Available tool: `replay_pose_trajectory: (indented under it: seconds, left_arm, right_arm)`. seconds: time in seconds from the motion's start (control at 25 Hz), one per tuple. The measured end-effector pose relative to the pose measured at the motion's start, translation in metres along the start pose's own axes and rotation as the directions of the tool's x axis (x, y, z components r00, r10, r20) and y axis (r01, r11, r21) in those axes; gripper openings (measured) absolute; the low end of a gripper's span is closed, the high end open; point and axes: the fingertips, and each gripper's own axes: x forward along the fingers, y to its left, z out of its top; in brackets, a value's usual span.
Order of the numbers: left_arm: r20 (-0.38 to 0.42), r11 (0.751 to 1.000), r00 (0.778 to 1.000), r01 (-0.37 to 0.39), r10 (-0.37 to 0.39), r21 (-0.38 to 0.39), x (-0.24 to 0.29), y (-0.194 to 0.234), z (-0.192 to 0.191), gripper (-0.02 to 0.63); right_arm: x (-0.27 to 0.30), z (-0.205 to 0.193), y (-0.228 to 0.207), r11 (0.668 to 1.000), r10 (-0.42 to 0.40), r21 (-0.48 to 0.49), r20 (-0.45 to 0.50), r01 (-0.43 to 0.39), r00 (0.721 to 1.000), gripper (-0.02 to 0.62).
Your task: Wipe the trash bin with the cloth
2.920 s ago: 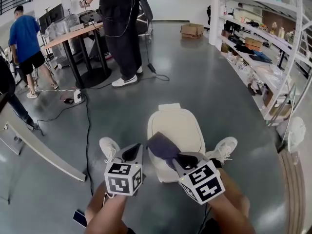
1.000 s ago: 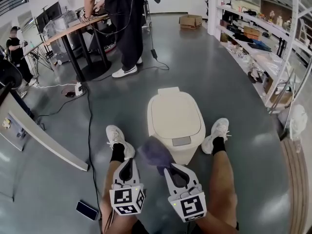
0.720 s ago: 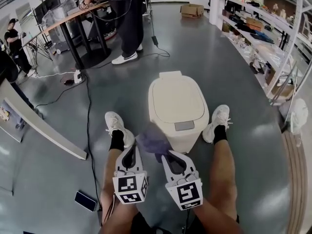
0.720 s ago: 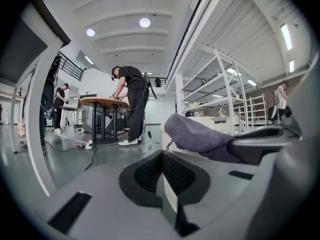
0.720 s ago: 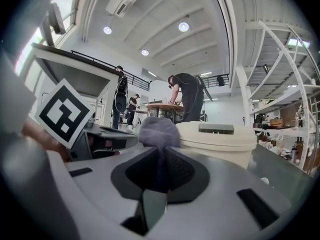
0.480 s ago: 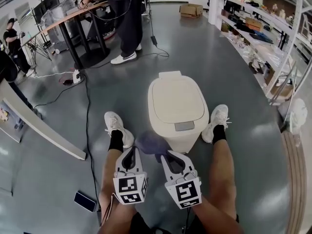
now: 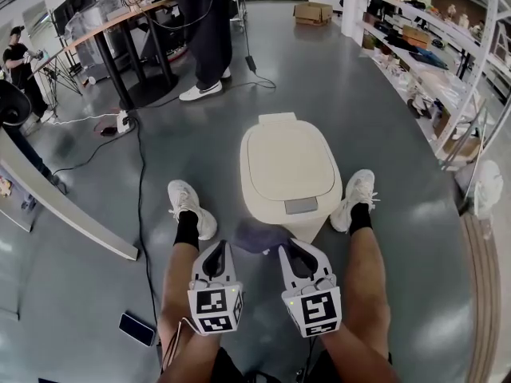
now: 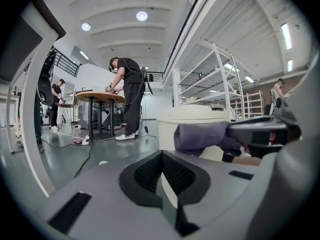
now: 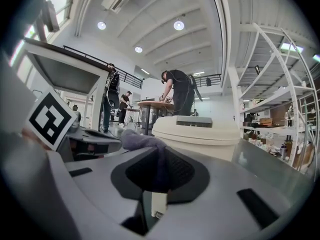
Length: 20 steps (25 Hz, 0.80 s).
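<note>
On the grey floor (image 7: 351,110) the trash bin (image 7: 289,174) is standing with its lid down. The right gripper (image 7: 297,250) is pinching the purple cloth (image 7: 257,235) by the bin's near wall. The left gripper (image 7: 213,255) is hanging beside it, jaws together, holding nothing.

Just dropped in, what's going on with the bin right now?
A person stands over the cream trash bin with a claw in each hand. The right claw is shut on a purple cloth, held low at the bin's near front side, towards its left corner. The left claw is shut on nothing and hangs beside it. The bin's lid is closed.
</note>
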Motion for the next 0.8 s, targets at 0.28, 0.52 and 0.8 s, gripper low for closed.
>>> replay_pose_trajectory:
  seconds: [0.28,0.52,0.8]
  left_arm:
    - [-0.007,0.999,0.999,0.042,-0.042,0.003,0.003,-0.018,-0.003,-0.003]
    - [-0.005,0.996,0.996,0.088,-0.088,0.027,0.007,-0.034,-0.004,-0.003]
    - [-0.021,0.994,0.995,0.101,-0.101,0.035,0.011,-0.045,-0.006,-0.003]
  right_arm:
    - [-0.014,-0.010,-0.038,0.996,-0.091,0.020,0.012,0.091,0.996,0.052]
    - [-0.027,-0.019,-0.072,0.983,-0.181,0.039,-0.002,0.180,0.984,0.052]
    - [-0.036,-0.023,-0.103,0.965,-0.254,0.070,-0.013,0.254,0.967,0.052]
